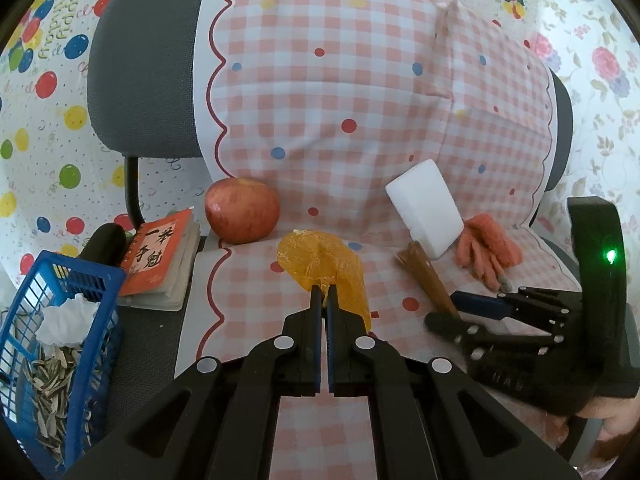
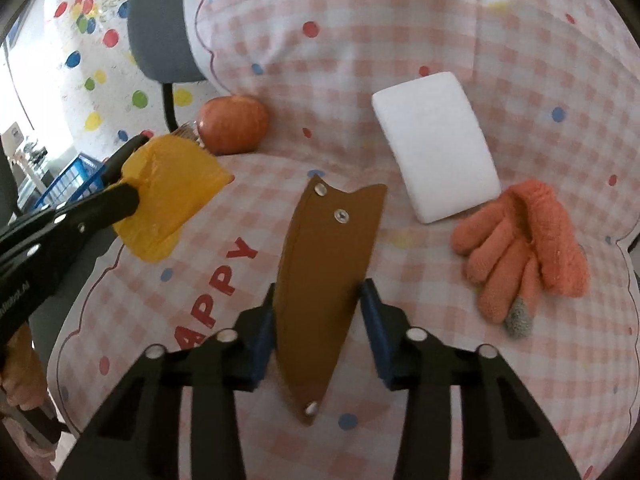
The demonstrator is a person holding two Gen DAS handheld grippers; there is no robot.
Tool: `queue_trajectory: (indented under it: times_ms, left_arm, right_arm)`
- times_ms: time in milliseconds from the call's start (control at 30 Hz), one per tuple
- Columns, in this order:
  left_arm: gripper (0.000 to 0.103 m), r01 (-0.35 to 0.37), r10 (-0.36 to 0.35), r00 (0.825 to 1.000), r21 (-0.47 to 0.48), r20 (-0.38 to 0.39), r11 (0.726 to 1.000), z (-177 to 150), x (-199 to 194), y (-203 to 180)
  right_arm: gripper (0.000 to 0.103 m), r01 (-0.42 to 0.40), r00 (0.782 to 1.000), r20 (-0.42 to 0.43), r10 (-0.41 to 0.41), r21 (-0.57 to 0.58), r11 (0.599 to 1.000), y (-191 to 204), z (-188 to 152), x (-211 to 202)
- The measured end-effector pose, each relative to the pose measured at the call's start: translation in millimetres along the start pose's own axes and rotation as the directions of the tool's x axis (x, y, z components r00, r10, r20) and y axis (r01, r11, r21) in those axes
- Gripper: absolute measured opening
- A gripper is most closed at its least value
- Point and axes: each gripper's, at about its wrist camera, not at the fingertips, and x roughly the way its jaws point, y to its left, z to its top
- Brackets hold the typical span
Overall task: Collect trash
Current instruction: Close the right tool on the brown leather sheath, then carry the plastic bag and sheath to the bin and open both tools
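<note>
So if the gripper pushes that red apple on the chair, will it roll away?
Probably a bit. The apple is round and sits loose on the checked cloth, so a nudge would likely roll it. The soft cloth may slow it. It looks solid, so likely heavy for its size, and its smooth skin could slip between narrow fingers.

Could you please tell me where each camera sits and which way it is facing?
Left wrist: on the left hand-held gripper, facing the chair back; fingers pinch the orange wrapper.
Right wrist: on the right hand-held gripper, looking down; open fingers straddle the brown sheath.
Shared: apple, white block, orange glove.
</note>
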Motion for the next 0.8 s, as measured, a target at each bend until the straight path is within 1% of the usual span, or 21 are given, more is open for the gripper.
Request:
queue_trajectory:
  times_ms: [33,67,100,200,333,500,633,800]
  left_arm:
    - [0.002,-0.001,0.001,1.0,0.002,0.003,1.0,0.2,-0.2,0.2]
    - [0.002,0.002,-0.002,1.0,0.004,0.007,1.0,-0.2,-2.9,0.0]
    - [0.002,0.004,-0.004,1.0,0.005,0.012,1.0,-0.8,-5.7,-0.4]
    - [0.002,0.024,-0.025,0.999,0.025,0.033,0.999,-2.0,-17.6,-7.7]
    - [0.002,0.06,-0.063,0.996,0.052,0.061,0.997,-5.5,-36.6,-26.6]
    - [0.002,0.096,-0.104,0.991,0.098,0.085,0.991,-13.4,-56.3,-56.5]
    - [0.002,0.12,-0.134,0.987,0.146,0.091,0.982,-22.2,-71.2,-80.3]
    - [0.002,0.175,-0.194,0.977,0.201,0.083,0.964,-36.7,-88.6,-112.7]
  right_arm:
    - [0.014,0.015,1.0,0.023,-0.015,0.016,1.0,-3.5,-0.4,-6.4]
    - [0.01,0.018,0.999,0.038,-0.019,0.027,0.999,-6.6,-1.5,-11.5]
    - [0.009,0.01,0.998,0.059,-0.013,0.044,0.999,-10.5,-2.9,-19.3]
    - [0.008,0.03,0.992,0.124,-0.038,0.068,0.997,-13.9,-8.5,-42.9]
    - [0.008,0.018,0.984,0.177,-0.033,0.085,0.996,-14.7,-20.0,-80.2]
    - [0.008,0.011,0.971,0.236,-0.039,0.118,0.993,-26.7,-36.1,-122.1]
    - [0.008,0.019,0.961,0.269,-0.059,0.147,0.989,-30.8,-48.4,-146.5]
    - [0.008,0.038,0.953,0.287,-0.094,0.196,0.98,-40.2,-75.2,-171.5]
